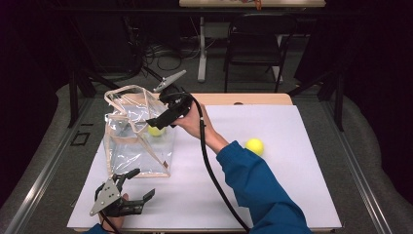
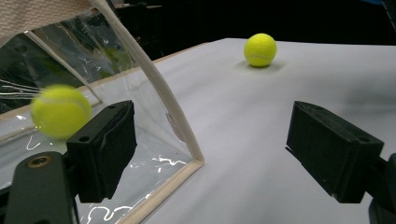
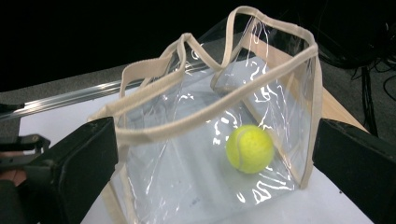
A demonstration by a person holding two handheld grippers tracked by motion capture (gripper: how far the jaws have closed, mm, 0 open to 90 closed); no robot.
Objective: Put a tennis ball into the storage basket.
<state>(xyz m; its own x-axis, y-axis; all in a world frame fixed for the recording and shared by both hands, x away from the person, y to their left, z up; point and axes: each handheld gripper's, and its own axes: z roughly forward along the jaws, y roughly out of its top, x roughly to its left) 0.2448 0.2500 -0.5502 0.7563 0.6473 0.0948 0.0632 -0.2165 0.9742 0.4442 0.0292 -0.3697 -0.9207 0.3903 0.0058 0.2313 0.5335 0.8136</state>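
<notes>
A clear plastic tote bag (image 1: pixel 127 148) with beige trim stands at the left of the white table (image 1: pixel 282 195). Inside it is a yellow tennis ball (image 1: pixel 155 130), blurred in the left gripper view (image 2: pixel 60 111) and sharp in the right gripper view (image 3: pixel 249 148). My right gripper (image 1: pixel 159 122) hovers over the bag's mouth, jaws wide open with nothing between them (image 3: pixel 212 149). A second tennis ball (image 1: pixel 254 146) lies on the table to the right, also seen far off (image 2: pixel 259 49). My left gripper (image 1: pixel 139 184) rests open and empty by the bag's front corner (image 2: pixel 191 161).
The right gripper's black cable (image 1: pixel 214 180) trails across the table toward the front edge. A blue sleeve (image 1: pixel 258 190) crosses the middle. Behind the table stand a black chair (image 1: pixel 253 39) and a desk leg (image 1: pixel 201 48); grey floor lies on both sides.
</notes>
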